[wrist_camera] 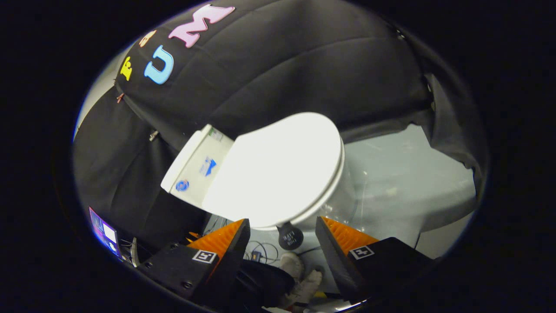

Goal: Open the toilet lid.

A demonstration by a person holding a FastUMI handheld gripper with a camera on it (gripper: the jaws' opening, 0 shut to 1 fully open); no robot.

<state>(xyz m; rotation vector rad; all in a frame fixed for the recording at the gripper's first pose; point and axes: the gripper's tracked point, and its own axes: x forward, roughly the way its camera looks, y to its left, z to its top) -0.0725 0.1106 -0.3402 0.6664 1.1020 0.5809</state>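
From the gripper view, I hold the gripper (282, 237) just short of one white toilet (343, 191), its jaws spread wide and pinching nothing. The toilet lid (278, 167) lies shut, flat over the seat, its front rim just ahead of the two fingertips (241, 230) and roughly centred on the gap between them. I judge the jaws are kept apart like this so they can straddle the lid's rim, or let one finger slip under it, before lifting. A single small dark knob (289, 237) hangs from the lid's front rim, right between the fingertips; it looks put there as a handle, though I cannot tell how it is fixed. Beyond the lid sits one cistern (195, 163), carrying two blue stickers. Below the jaws, on the floor (391, 187), lie loose cables (265, 252) and what seems a pair of light shoes (299, 274). One lit screen (104, 232) stands beside the left finger.
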